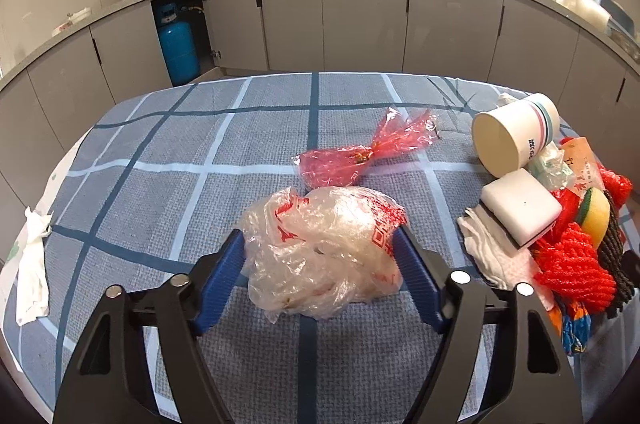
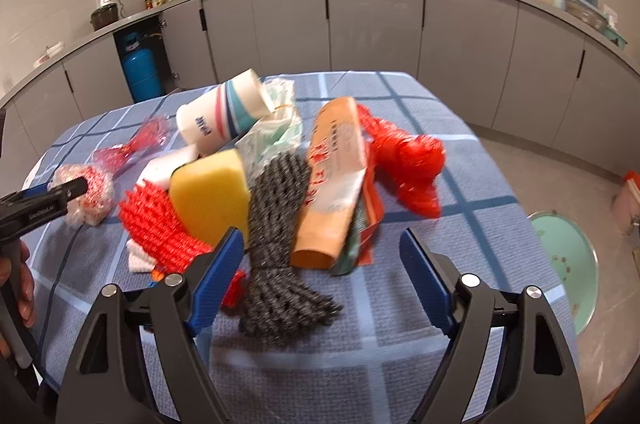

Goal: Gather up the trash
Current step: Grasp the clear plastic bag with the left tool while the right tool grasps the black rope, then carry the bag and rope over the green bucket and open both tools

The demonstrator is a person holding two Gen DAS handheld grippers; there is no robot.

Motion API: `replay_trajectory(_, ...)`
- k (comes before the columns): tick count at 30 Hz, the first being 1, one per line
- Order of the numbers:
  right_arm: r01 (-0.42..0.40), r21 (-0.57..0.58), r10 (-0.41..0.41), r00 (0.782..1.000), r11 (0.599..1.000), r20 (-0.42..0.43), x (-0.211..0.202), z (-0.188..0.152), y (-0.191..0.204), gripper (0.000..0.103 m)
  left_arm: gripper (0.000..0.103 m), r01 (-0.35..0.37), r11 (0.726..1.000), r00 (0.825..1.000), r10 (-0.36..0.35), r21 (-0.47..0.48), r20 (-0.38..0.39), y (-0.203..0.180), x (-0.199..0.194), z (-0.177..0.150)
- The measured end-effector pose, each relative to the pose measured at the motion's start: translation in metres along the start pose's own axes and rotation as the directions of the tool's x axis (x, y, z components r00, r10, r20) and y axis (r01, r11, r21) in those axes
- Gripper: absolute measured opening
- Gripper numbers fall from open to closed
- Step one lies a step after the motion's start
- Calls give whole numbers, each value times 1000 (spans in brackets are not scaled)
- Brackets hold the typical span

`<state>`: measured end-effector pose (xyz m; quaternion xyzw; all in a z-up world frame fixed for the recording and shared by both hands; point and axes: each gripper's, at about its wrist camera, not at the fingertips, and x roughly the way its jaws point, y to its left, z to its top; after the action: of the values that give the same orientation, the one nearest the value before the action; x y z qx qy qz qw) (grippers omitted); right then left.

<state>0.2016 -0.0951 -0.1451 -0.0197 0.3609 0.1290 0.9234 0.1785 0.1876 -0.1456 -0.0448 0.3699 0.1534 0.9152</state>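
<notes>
My left gripper (image 1: 320, 244) is shut on a crumpled clear plastic bag with red print (image 1: 320, 244), its blue pads pressing both sides, just above the blue checked tablecloth (image 1: 160, 152). The bag also shows in the right wrist view (image 2: 86, 198). A red cellophane wrapper (image 1: 360, 152) lies beyond it. My right gripper (image 2: 322, 248) is open and empty over a pile of trash: a grey foam net (image 2: 280, 224), an orange paper package (image 2: 332, 180), red netting (image 2: 408, 160), a yellow sponge (image 2: 212, 192) and a tipped white cup (image 2: 224, 116).
A crumpled white tissue (image 1: 32, 264) lies at the table's left edge. A white block (image 1: 520, 208) and paper towel (image 1: 492, 256) sit by the pile. A green basin (image 2: 568, 272) stands on the floor to the right. Grey cabinets (image 1: 360, 16) and a blue gas cylinder (image 1: 178, 48) are behind.
</notes>
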Motion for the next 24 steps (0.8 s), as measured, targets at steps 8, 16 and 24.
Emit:
replay_trajectory(8,-78,-4,77,995,997,-63,11,-9,7,43,38,37,999,999,-37,9,4,-4,-7,-4)
replay_trajectory(16,-105,-37,104,994,994,-32,-3,-7,16,22,29,43,999,998,-44,16,48,0,-25,0)
replay_trajectory(24,-114,-56,116,993,992,34,-29,-5,20,22,29,63,998,991,-66,29,112,0,-56,7)
